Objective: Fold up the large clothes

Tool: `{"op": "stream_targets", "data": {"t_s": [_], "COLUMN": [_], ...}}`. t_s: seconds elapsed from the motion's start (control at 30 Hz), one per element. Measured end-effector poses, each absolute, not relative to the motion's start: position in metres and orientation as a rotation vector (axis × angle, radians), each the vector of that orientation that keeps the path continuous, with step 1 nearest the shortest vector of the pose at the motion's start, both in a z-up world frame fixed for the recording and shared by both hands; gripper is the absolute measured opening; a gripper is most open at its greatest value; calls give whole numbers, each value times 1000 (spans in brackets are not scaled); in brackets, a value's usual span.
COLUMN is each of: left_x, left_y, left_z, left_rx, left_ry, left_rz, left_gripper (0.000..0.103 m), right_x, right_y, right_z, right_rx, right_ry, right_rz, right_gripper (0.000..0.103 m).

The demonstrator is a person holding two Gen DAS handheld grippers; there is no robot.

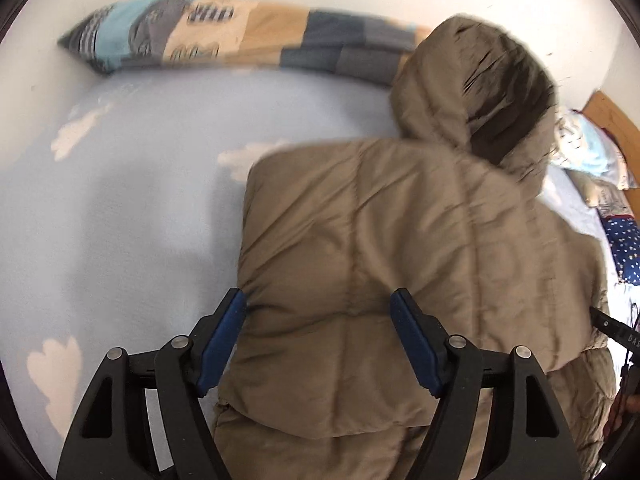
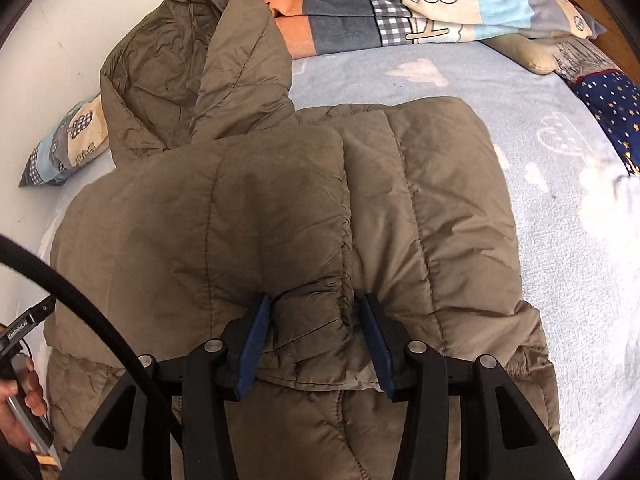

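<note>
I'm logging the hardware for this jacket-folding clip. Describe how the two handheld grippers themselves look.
Both the left gripper and right gripper share one design: matte black angular linkage frames with triangular cutouts and round silver pivot pins, carrying flat blue ribbed finger pads. A thick black cable arcs through the right wrist view. A bare hand grips the other unit's handle, which bears small white lettering too small to read surely.

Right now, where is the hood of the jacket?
The hood lies at the far end of the brown jacket, left of centre in the right wrist view, resting against the patchwork pillow by the white wall.
</note>
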State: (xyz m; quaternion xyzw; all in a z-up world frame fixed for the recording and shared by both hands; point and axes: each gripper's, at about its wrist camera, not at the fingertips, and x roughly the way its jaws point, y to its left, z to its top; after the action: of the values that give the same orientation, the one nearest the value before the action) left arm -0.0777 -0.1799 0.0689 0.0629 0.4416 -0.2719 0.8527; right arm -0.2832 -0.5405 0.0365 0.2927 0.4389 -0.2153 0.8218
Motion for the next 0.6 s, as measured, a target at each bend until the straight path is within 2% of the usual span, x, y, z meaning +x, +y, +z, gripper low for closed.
{"op": "stream_targets", "data": {"t_s": [0.23, 0.4, 0.6], "left_x": [-122, -142, -140], "left_y": [-203, -225, -233], "left_z": [107, 89, 60], "left_rx": [225, 317, 337], "left_ry": [706, 728, 802], "left_rz": [-662, -722, -711], "left_gripper": [74, 74, 74], "right_x": [-293, -284, -273], "right_y": [-529, -513, -509], "right_z": [79, 83, 63], "right_rx": [530, 482, 500], "right_ry": [828, 795, 866], "right_rz": [-477, -419, -392], "right_gripper": [50, 50, 50]}}
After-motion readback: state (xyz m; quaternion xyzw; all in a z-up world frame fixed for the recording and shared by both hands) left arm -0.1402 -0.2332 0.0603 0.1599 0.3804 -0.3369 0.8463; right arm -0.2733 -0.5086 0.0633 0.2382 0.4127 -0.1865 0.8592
